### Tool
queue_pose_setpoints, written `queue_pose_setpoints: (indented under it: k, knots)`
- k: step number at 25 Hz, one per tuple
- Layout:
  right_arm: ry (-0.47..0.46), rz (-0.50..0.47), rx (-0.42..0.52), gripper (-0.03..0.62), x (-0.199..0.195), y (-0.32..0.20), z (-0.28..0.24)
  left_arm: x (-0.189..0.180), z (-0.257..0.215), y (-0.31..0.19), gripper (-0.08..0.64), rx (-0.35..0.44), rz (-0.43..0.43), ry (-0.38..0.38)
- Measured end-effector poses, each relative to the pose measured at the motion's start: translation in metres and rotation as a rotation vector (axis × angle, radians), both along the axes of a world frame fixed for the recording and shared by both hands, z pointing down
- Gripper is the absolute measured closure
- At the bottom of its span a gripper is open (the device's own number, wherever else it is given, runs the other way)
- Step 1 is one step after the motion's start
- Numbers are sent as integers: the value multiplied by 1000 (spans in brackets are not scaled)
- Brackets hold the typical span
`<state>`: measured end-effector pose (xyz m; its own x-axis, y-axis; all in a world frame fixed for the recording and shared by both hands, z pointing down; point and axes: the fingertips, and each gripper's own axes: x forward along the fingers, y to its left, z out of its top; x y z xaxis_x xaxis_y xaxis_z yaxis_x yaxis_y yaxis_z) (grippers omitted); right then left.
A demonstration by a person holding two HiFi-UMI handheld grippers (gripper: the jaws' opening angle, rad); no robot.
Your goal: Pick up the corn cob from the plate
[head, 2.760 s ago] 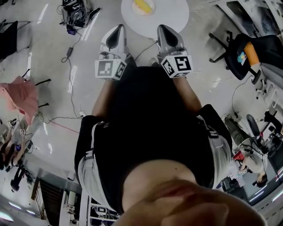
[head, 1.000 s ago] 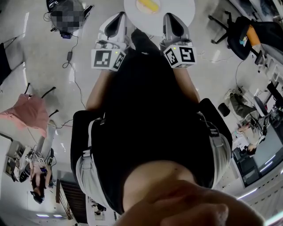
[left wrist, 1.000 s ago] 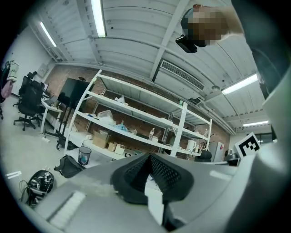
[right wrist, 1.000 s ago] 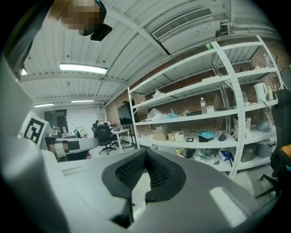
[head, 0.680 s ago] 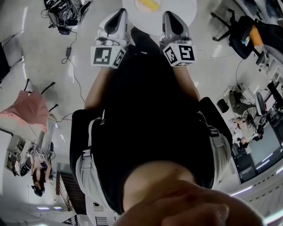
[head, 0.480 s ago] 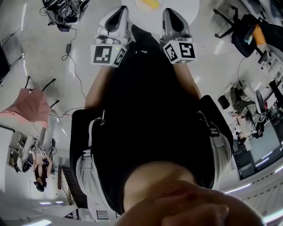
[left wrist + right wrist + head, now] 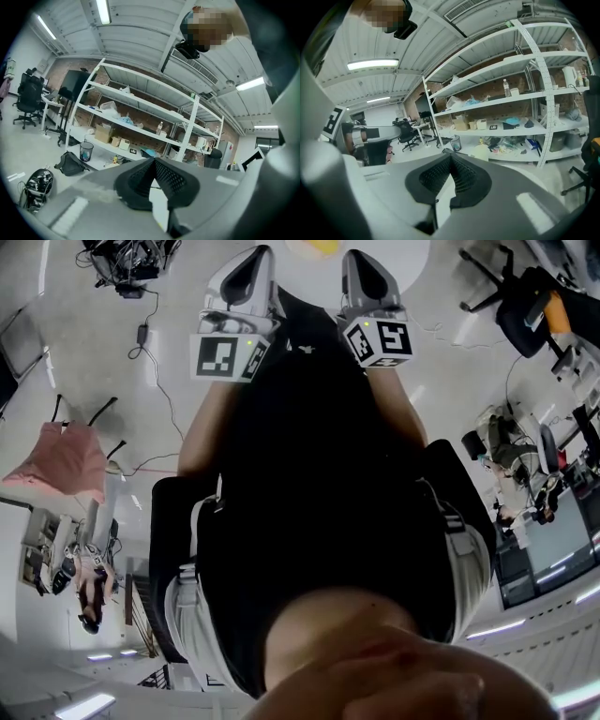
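Lining up on the corn [image 7: 322, 245]
My left gripper [image 7: 254, 257] and right gripper [image 7: 355, 259], closed on nothing, flank it top centre, ready to reach.

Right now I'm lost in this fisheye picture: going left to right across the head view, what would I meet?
Pink garment → cabled equipment → left gripper → corn cob → right gripper → black office chair.
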<state>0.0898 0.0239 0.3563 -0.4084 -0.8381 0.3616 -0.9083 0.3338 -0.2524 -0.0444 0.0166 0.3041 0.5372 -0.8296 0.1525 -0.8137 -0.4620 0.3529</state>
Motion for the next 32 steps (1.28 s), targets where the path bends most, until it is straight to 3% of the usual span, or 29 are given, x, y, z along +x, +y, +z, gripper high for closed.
queue_pose_setpoints:
  k: [24, 32]
  knots:
    - [57, -71, -183, 586, 7, -33, 93, 19, 58, -44, 558, -120, -34, 20]
    - [112, -143, -274, 500, 7, -32, 139, 28, 78, -53, 558, -157, -38, 23]
